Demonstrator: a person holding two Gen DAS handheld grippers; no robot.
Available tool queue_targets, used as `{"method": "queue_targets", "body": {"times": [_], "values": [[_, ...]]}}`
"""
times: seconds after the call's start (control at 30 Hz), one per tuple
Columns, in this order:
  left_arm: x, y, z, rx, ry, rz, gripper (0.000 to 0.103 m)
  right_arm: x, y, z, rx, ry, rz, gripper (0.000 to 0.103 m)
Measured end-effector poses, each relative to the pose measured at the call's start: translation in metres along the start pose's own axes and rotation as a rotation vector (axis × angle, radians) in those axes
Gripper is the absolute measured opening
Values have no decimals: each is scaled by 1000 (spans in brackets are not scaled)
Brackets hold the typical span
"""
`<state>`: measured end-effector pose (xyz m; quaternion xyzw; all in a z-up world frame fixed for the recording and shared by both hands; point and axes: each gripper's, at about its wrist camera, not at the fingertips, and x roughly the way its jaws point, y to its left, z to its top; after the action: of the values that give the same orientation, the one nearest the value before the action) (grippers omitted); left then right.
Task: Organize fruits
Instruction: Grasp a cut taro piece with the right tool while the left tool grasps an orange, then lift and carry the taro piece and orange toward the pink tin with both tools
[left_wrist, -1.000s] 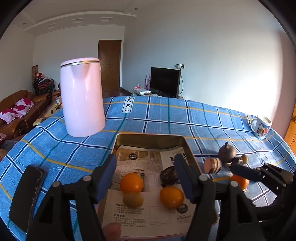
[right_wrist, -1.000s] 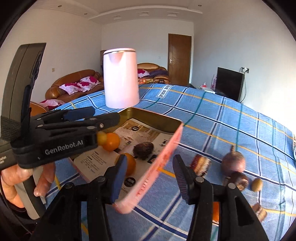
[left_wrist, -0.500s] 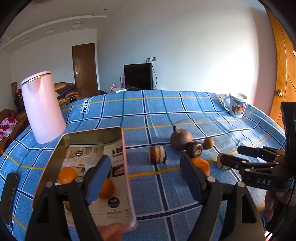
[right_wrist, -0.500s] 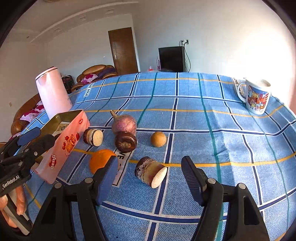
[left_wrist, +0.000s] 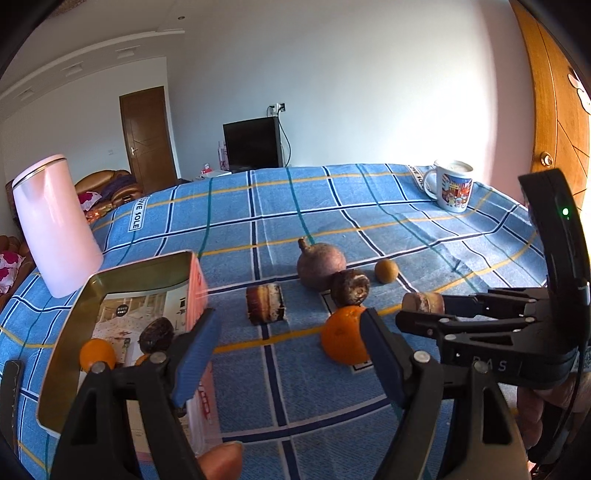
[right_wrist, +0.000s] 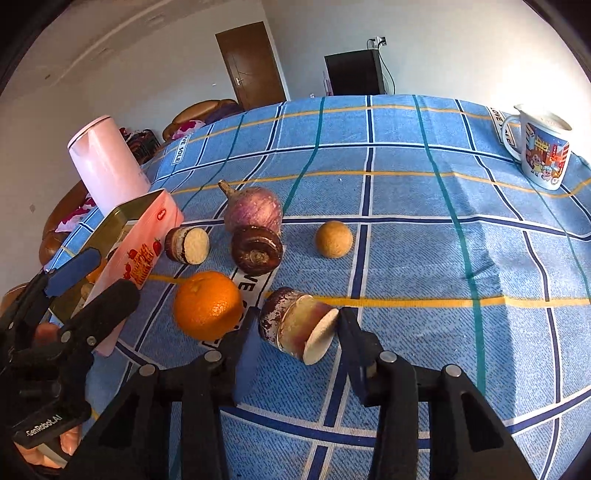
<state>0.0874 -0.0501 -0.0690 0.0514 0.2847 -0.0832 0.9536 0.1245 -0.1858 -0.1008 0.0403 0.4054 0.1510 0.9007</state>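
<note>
Table, under a blue checked cloth, carries all items. Pink kettle stands at the far left. Pink tin box, paper-lined, sits just in front of it and contains two oranges and one dark fruit. Cartoon mug stands well apart at the far right edge.

Left gripper: jaws wide, nothing between the pads, positioned at the box's right wall. Right gripper: jaws closing around the cut brown root piece, which lies on the cloth; pads are at its sides, firm contact cannot be confirmed.

Loose orange lies just left of that piece. Purple turnip, dark round fruit, second cut piece and small tan fruit lie beyond.
</note>
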Motion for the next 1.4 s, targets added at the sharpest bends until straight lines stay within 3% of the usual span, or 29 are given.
{"method": "queue_targets", "body": {"times": [0.2, 0.33, 0.57, 0.93, 1.4], "values": [[13, -14, 5, 14, 48, -35, 80, -19, -12, 4, -3, -78, -69, 44], [30, -22, 8, 4, 125, -78, 77, -22, -23, 8, 10, -95, -78, 44], [52, -28, 5, -23, 231, -140, 50, -19, -30, 11, 33, -91, -43, 44], [46, -20, 5, -68, 205, -151, 49, -26, -29, 8, 27, -135, -40, 44], [21, -21, 6, -42, 61, -75, 49, -45, -21, 4, -17, -237, -51, 44]]}}
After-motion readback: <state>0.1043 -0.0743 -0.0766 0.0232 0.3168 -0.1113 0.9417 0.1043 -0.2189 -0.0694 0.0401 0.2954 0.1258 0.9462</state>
